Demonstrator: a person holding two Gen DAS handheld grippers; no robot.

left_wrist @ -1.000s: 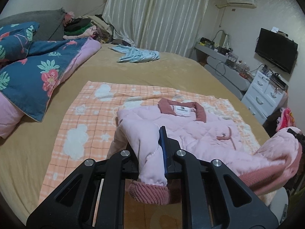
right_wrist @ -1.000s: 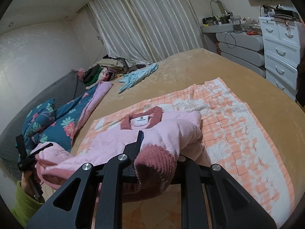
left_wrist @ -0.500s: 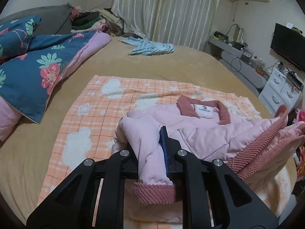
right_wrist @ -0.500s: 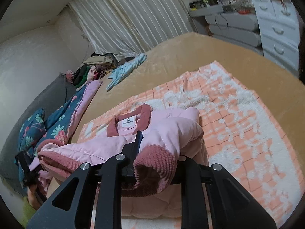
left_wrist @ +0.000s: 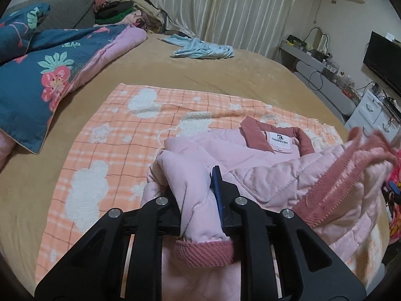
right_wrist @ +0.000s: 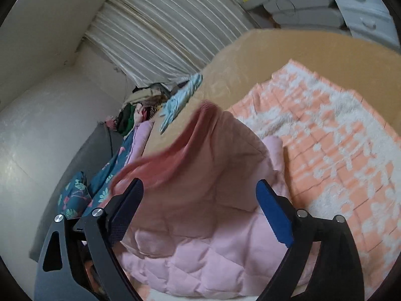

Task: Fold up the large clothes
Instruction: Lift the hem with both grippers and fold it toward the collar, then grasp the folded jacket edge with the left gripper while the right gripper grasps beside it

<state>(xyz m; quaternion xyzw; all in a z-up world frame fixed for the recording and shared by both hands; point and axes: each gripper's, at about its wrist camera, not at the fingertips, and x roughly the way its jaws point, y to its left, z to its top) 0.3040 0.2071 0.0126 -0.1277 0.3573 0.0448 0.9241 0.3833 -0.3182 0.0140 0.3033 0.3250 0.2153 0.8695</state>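
A pink quilted jacket with dark pink collar and ribbed cuffs lies on an orange checked blanket on the bed. My left gripper is shut on a jacket sleeve just above its ribbed cuff. The jacket's ribbed hem is folded up over the body at the right. In the right wrist view my right gripper is open, its jaws wide apart, with the jacket lying loose between and beyond them, its hem blurred.
A floral blue quilt lies at the left. A light blue garment lies further up the tan bed. A clothes pile sits by the curtains. White drawers and a TV stand at the right.
My right gripper has opened and let go of the jacket's cuff, and its view has tilted. The jacket's hem has swung over toward the collar. My left gripper still holds the sleeve.
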